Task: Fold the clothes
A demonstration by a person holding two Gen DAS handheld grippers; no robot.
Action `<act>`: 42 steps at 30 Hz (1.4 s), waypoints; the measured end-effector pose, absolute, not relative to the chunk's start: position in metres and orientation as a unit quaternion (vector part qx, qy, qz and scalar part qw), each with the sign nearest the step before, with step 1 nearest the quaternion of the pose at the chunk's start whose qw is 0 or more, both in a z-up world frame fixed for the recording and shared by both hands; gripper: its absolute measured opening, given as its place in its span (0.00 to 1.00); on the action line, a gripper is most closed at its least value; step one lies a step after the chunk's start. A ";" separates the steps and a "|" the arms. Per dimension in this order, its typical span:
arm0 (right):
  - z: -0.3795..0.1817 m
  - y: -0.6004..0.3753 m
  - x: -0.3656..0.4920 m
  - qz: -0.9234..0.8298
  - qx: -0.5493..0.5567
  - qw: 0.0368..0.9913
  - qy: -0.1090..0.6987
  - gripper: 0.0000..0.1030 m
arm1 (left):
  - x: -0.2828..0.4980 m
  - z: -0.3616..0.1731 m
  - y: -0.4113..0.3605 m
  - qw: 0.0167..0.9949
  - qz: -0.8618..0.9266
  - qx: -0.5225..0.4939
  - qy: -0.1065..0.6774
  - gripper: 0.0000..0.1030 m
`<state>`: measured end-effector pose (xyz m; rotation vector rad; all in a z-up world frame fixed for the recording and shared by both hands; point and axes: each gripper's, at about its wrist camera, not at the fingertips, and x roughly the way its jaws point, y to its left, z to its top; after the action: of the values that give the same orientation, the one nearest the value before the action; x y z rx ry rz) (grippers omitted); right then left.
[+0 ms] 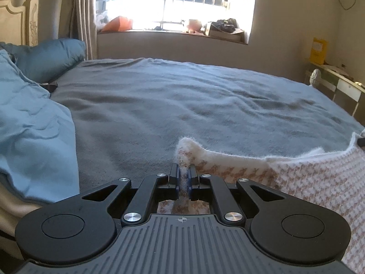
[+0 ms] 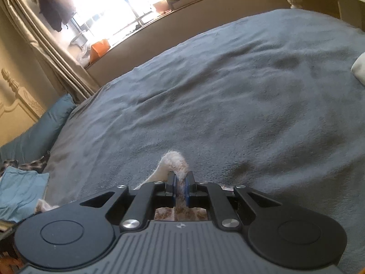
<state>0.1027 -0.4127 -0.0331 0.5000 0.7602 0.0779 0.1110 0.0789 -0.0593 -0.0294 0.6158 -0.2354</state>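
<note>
A fuzzy white garment with a brown houndstooth pattern [image 1: 308, 182] stretches from the middle to the right edge of the left wrist view, held above the grey-blue bedspread [image 1: 182, 105]. My left gripper [image 1: 183, 171] is shut on a bunched corner of it, and a tuft sticks out past the fingertips. In the right wrist view my right gripper [image 2: 180, 180] is shut on another fuzzy corner of the same garment [image 2: 175, 162], which trails off to the lower left. Most of the cloth is hidden under both grippers.
A light blue quilt [image 1: 34, 123] lies bunched on the left of the bed beside a darker blue pillow [image 1: 52, 57]. A window sill with clutter [image 1: 173, 29] runs along the far wall. A desk [image 1: 337, 82] stands to the right. A white item [image 2: 359, 68] rests at the bed's right edge.
</note>
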 end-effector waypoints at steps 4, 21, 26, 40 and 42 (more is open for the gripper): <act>-0.044 -0.416 0.102 0.020 0.250 0.886 0.389 0.12 | 0.120 -0.066 0.076 0.932 -0.126 -0.002 0.340 0.21; 0.060 -0.402 0.010 0.091 0.245 0.896 0.359 0.39 | 0.074 0.003 0.033 0.904 -0.247 0.004 0.348 0.60; 0.024 -0.359 0.052 0.129 0.186 0.873 0.431 0.37 | 0.082 -0.035 -0.012 0.882 -0.259 0.036 0.391 0.59; 0.021 -0.389 -0.002 0.065 0.199 0.861 0.463 0.23 | 0.090 -0.058 -0.010 0.878 -0.246 0.011 0.411 0.67; 0.035 -0.379 -0.023 0.090 0.168 0.861 0.472 0.23 | 0.090 -0.058 -0.011 0.878 -0.245 0.011 0.410 0.68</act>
<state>-0.0229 -0.3791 0.0352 0.3525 0.9906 0.1897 0.0896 -0.0108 -0.0579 0.0219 0.8556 -0.5117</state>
